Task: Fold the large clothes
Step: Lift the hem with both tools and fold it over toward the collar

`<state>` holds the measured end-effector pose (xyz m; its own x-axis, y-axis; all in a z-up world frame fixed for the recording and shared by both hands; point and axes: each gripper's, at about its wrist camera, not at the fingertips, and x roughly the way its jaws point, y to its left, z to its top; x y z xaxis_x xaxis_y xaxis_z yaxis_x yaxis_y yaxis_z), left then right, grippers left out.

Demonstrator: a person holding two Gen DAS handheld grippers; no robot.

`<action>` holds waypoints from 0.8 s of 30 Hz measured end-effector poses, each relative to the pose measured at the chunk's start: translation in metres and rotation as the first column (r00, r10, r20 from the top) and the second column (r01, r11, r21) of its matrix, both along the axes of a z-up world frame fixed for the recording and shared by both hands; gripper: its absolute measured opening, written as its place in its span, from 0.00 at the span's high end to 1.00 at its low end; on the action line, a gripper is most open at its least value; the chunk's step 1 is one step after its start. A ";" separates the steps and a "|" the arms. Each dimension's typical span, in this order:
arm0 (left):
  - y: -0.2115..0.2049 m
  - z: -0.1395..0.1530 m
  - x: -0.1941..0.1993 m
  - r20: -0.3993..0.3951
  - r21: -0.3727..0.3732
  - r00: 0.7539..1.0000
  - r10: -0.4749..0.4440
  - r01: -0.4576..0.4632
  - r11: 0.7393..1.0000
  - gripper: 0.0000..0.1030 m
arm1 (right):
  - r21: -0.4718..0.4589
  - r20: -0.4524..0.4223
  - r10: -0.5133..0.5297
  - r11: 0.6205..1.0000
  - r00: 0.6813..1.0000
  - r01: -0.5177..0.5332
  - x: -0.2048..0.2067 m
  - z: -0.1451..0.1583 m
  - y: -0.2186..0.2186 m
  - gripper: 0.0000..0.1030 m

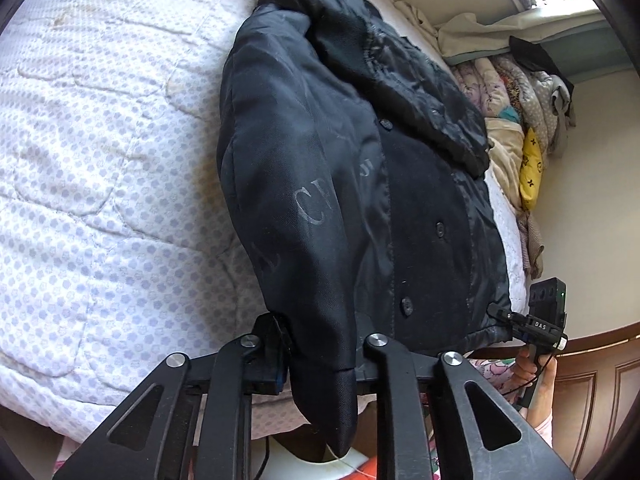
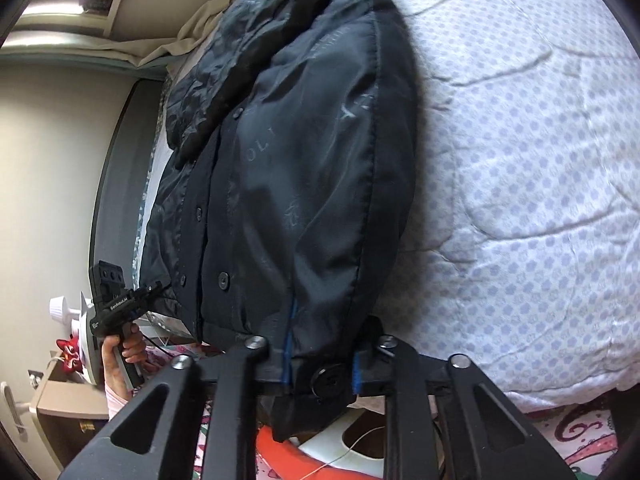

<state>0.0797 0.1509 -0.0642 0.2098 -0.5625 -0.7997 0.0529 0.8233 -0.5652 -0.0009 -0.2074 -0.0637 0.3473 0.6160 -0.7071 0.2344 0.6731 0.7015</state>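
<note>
Jacket hem is being pinched by left tool & right tool, both clamped, at frame bottom, for folding across bed.

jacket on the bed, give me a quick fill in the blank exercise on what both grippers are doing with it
1. The jacket is colored ____.
2. It lies on a quilted ____ with a dotted print.
3. The left gripper is shut on the jacket's near ____.
4. The right gripper is ____ on the same hem, beside a button.

Missing words: black; bedspread; hem; shut
</note>
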 end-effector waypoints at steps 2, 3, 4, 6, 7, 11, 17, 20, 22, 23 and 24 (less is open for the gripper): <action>0.000 0.004 -0.002 0.017 -0.019 1.000 0.005 -0.005 1.000 0.81 | 0.006 0.019 0.003 1.000 1.000 -0.003 0.000 0.004 0.001 0.86; 0.000 0.006 -0.003 0.025 -0.027 1.000 0.008 -0.007 1.000 0.82 | 0.012 0.031 0.002 1.000 1.000 -0.003 0.000 0.006 0.001 0.87; 0.000 0.008 -0.003 0.035 -0.034 0.999 0.009 -0.008 0.999 0.82 | 0.015 0.040 0.001 1.000 0.999 -0.002 0.000 0.008 0.001 0.87; 0.000 0.013 -0.006 0.059 -0.046 0.998 0.010 -0.007 0.999 0.83 | 0.028 0.069 -0.008 1.000 0.998 0.006 -0.003 0.013 -0.003 0.87; 0.000 0.015 -0.007 0.066 -0.051 0.998 0.011 -0.007 0.999 0.83 | 0.034 0.078 -0.012 0.999 0.997 0.010 -0.004 0.015 -0.004 0.87; -0.001 0.018 -0.013 0.069 -0.074 0.997 0.017 -0.012 0.997 0.83 | 0.064 0.125 -0.039 0.997 0.991 0.031 -0.009 0.024 -0.012 0.88; -0.004 0.034 -0.029 0.096 -0.109 0.995 0.010 0.000 0.994 0.84 | 0.117 0.163 -0.066 0.992 0.984 0.047 -0.017 0.035 -0.026 0.88; -0.004 0.044 -0.038 0.108 -0.112 0.994 -0.003 0.015 0.994 0.84 | 0.145 0.175 -0.067 0.988 0.982 0.042 -0.024 0.039 -0.031 0.88; -0.002 0.049 -0.044 0.107 -0.117 0.994 -0.007 0.019 0.993 0.84 | 0.150 0.184 -0.060 0.988 0.981 0.032 -0.031 0.044 -0.031 0.88; -0.001 0.051 -0.047 0.105 -0.121 0.995 -0.007 0.020 0.992 0.84 | 0.146 0.187 -0.052 0.989 0.981 0.025 -0.035 0.048 -0.031 0.88; 0.000 0.053 -0.051 0.100 -0.125 0.995 -0.006 0.019 0.992 0.84 | 0.142 0.188 -0.047 0.990 0.981 0.020 -0.038 0.051 -0.031 0.88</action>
<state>0.0289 0.1505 -0.0117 0.2769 -0.6602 -0.6982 0.1238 0.7450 -0.6554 -0.0386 -0.2381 -0.0130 0.4894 0.6893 -0.5342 0.1086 0.5597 0.8216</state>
